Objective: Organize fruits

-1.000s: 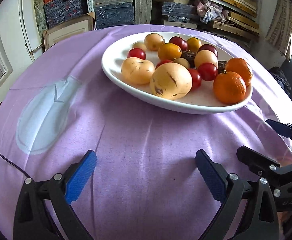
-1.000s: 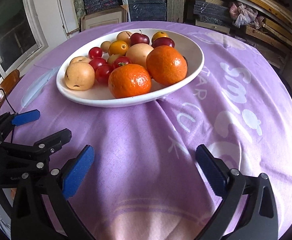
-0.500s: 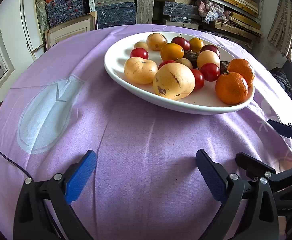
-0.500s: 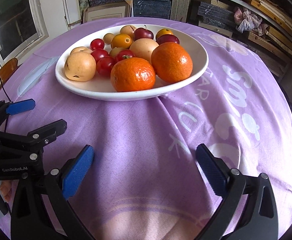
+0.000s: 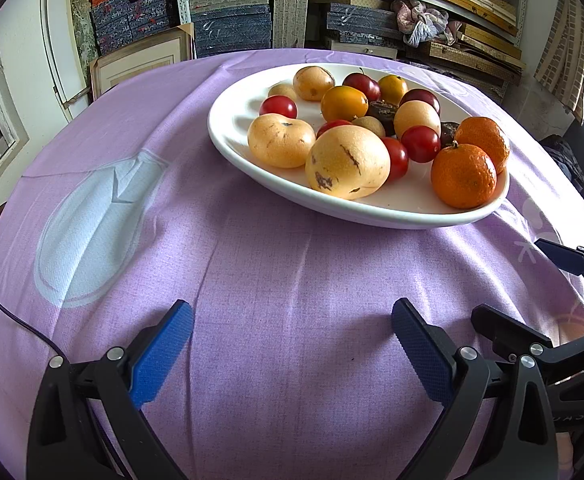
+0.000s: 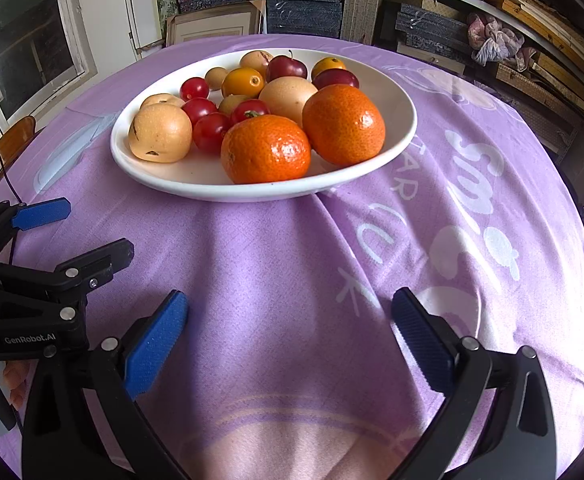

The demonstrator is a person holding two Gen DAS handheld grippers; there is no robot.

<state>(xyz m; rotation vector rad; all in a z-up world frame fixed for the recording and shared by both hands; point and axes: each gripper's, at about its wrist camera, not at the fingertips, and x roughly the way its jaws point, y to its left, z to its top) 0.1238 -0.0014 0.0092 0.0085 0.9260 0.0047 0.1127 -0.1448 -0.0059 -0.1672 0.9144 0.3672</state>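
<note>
A white oval plate [image 5: 231, 136] [image 6: 404, 128] sits on the purple tablecloth, piled with fruit. Two oranges [image 5: 463, 175] [image 6: 265, 149] lie at its near right end, two yellow pears [image 5: 347, 162] [image 6: 159, 133] at the near left, and several red cherry tomatoes [image 5: 420, 143] [image 6: 210, 132], plums and small yellow fruits lie behind. My left gripper [image 5: 292, 336] hangs open over bare cloth short of the plate. My right gripper [image 6: 289, 328] is open too, nothing between its blue pads, also short of the plate. Each gripper shows at the edge of the other's view.
The round table's purple cloth [image 5: 275, 280] carries white printed shapes and letters [image 6: 472, 184]. Shelves of stacked boxes and frames [image 5: 231, 28] stand behind the table. A black cable [image 5: 7, 312] runs over the left edge. A wooden chair [image 6: 11, 144] stands at the left.
Both grippers have drifted slightly; the plate now sits a little further right in the left wrist view and a little nearer in the right wrist view. Both stay open.
</note>
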